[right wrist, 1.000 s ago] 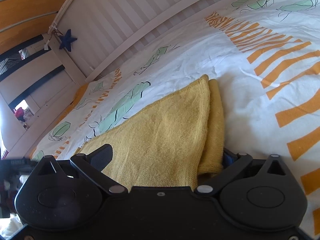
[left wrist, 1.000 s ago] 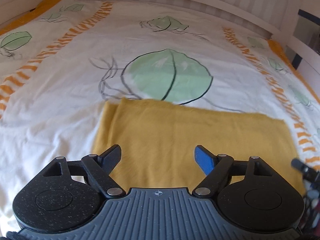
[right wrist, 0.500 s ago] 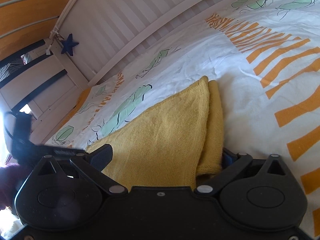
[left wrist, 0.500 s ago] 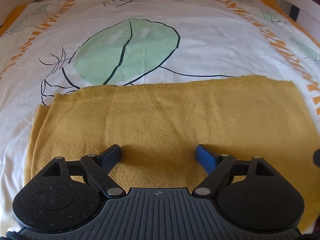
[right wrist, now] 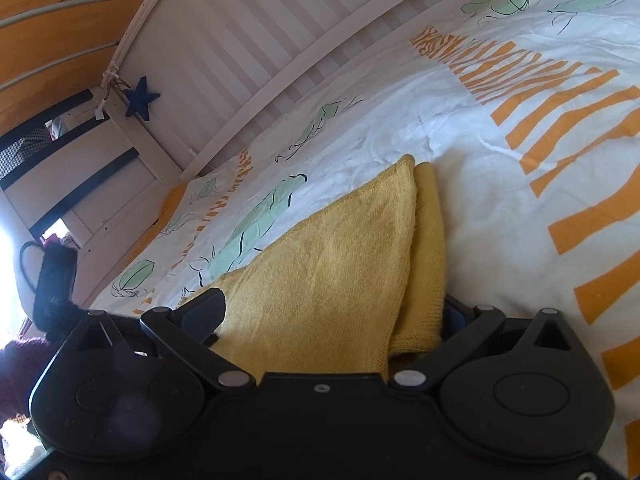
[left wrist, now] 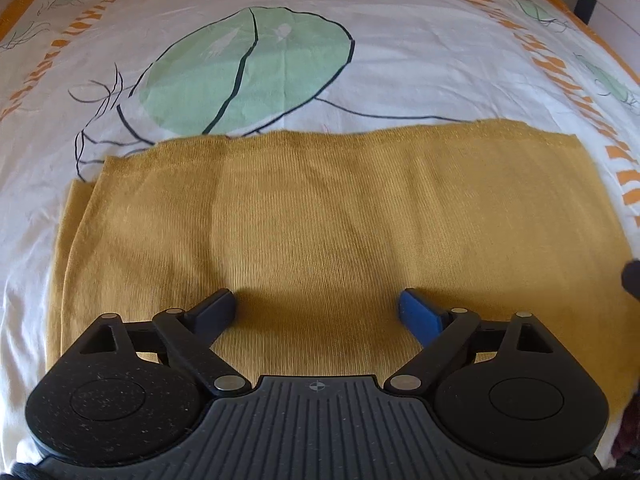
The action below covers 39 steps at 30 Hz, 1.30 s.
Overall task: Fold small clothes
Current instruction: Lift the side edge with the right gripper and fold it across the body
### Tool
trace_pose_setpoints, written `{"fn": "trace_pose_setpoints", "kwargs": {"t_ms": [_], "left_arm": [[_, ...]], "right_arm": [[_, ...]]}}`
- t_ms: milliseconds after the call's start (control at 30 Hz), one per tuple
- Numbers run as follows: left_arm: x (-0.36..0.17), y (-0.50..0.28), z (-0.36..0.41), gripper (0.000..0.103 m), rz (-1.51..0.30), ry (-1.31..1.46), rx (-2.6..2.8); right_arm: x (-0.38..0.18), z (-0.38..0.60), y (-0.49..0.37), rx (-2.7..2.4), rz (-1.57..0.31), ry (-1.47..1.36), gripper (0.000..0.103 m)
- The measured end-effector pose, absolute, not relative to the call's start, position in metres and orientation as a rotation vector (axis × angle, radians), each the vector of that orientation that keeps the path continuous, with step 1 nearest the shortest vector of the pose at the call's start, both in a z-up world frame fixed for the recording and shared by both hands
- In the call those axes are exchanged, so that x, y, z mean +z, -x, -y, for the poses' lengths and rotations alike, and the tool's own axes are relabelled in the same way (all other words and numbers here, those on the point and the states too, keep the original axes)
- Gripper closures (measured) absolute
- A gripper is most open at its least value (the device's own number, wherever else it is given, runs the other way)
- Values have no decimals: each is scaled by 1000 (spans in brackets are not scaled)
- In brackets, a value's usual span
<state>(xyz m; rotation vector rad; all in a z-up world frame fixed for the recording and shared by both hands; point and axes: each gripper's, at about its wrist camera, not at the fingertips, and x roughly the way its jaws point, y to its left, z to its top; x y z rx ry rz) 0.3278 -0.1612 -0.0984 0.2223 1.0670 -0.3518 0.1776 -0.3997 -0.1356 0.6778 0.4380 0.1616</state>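
A mustard-yellow knit garment (left wrist: 320, 216) lies folded flat on the bed, a lower layer showing along its left edge. My left gripper (left wrist: 318, 306) is open just above the garment's near middle, its fingers spread wide and holding nothing. In the right wrist view the same garment (right wrist: 332, 264) shows as two stacked layers ending in a corner. My right gripper (right wrist: 332, 312) is open at the garment's end; the cloth lies between its wide-apart fingers and the right fingertip is hidden behind the folded edge.
The bed cover (left wrist: 360, 80) is white with green leaf prints and orange stripes. A white slatted bed rail (right wrist: 248, 60) with a blue star (right wrist: 140, 100) runs along the far side. A dark object (right wrist: 54, 284) stands beside the bed.
My left gripper moved forward and down over the garment, which now fills more of its view. The right gripper stayed almost still. Both remain open.
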Motion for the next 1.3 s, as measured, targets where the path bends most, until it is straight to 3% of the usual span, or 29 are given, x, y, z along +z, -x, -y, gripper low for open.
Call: {"fn": "trace_pose_setpoints", "kwargs": {"t_ms": [467,767,900,1000,1300], "left_arm": [[-97,-260,131,12,-1047,-180,-346],[-105,-243,127,0,-995,-165,-367],[-99,-251,116,4,-1021,-135,-431],[-85,-258,99,15,-1044,-85,-466],[-43,-280,43,15,-930,-127,-352]], "right_arm": [[-136,401,-178,162,-438,-685,0],[-135,404,-178,167,-444,-699,0],[-134,407,-180,174,-461,-721,0],[-131,410,-184,181,-499,-745,0],[-121,441,-211,271,-741,-937,0]]}}
